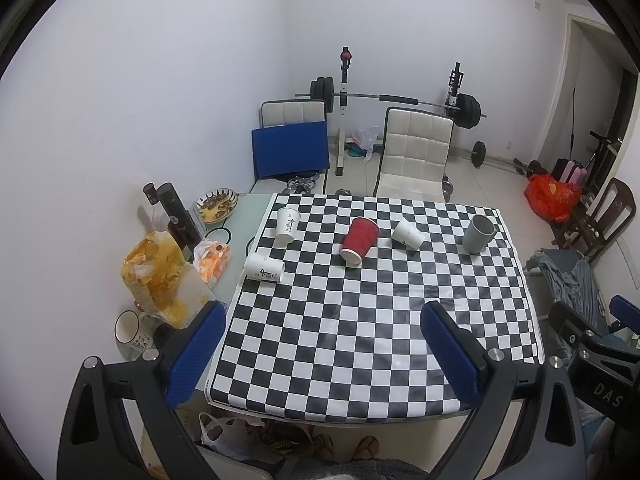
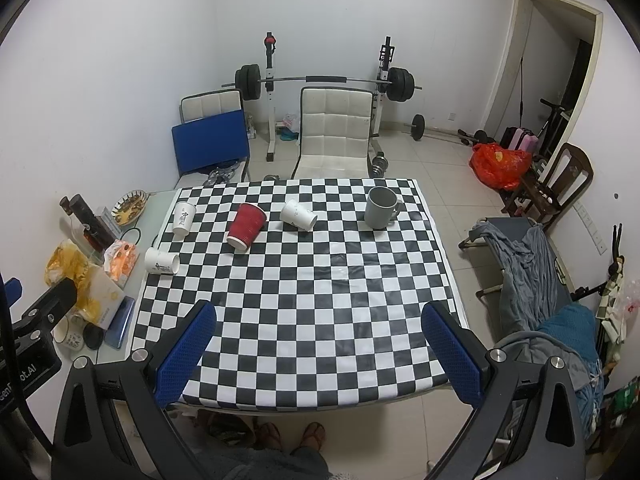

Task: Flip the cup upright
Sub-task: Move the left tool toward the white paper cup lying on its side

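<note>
A red paper cup (image 1: 359, 240) (image 2: 246, 226) lies on its side on the checkered tablecloth (image 1: 360, 320) (image 2: 312, 300), mouth toward me. A white paper cup (image 1: 407, 234) (image 2: 298, 215) lies on its side to its right. Another white cup (image 1: 264, 267) (image 2: 161, 261) lies on its side at the cloth's left edge. A third white cup (image 1: 287, 225) (image 2: 183, 218) stands upright at the far left. A grey mug (image 1: 478, 234) (image 2: 382, 207) stands upright at the far right. My left gripper (image 1: 322, 330) and right gripper (image 2: 320, 330) are open and empty above the near edge.
Left of the cloth are dark bottles (image 1: 176, 216), snack bags (image 1: 160, 276), a bowl (image 1: 217, 205) and a mug (image 1: 130, 328). Two white chairs (image 1: 414, 152) and a barbell rack (image 1: 396, 100) stand behind the table. A cot with clothes (image 2: 532, 280) is on the right.
</note>
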Motion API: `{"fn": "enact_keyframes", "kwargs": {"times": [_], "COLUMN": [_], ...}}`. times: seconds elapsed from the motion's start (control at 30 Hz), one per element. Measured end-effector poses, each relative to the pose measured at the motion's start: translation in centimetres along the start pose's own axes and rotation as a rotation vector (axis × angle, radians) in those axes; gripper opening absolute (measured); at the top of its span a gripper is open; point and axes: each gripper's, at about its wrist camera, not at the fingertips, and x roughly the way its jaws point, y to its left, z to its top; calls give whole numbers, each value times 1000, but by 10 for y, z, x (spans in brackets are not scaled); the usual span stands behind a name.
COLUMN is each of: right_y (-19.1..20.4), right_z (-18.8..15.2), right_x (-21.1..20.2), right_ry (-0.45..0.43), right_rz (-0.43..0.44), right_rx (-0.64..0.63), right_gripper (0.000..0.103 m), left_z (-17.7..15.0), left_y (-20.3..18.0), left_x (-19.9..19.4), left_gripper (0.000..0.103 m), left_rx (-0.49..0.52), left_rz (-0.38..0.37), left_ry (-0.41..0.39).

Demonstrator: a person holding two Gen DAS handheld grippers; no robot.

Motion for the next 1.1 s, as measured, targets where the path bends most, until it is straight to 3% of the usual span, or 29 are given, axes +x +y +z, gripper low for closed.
{"fn": "enact_keyframes", "kwargs": {"times": [0.33,0.47,0.6,0.8,0.97,1.1], "right_y": [5,1,0,12,39,72], "right_z": [11,13,8,2,-6,-7], "right_x": [4,14,61,150,225,279], "right_ry": [10,19,63,183,249,290], "right_rz": [15,22,38,57,90,108], "right_rx": [-9,-14,-23,-78,-135,-195], "right_gripper": [103,103,103,103,103,103], "left_z": [14,25,20,-17,-35,-37], "left_y": [2,4,7,26,49,70], "left_x": [-4,21,62,132,180,219], "left_gripper": [100,100,100,100,100,100], "left_rx": [-16,-80,-136,-212,-229,-274], "left_rz": [6,35,112,222,296,310], "left_ry": [1,64,126,261,329,392]}}
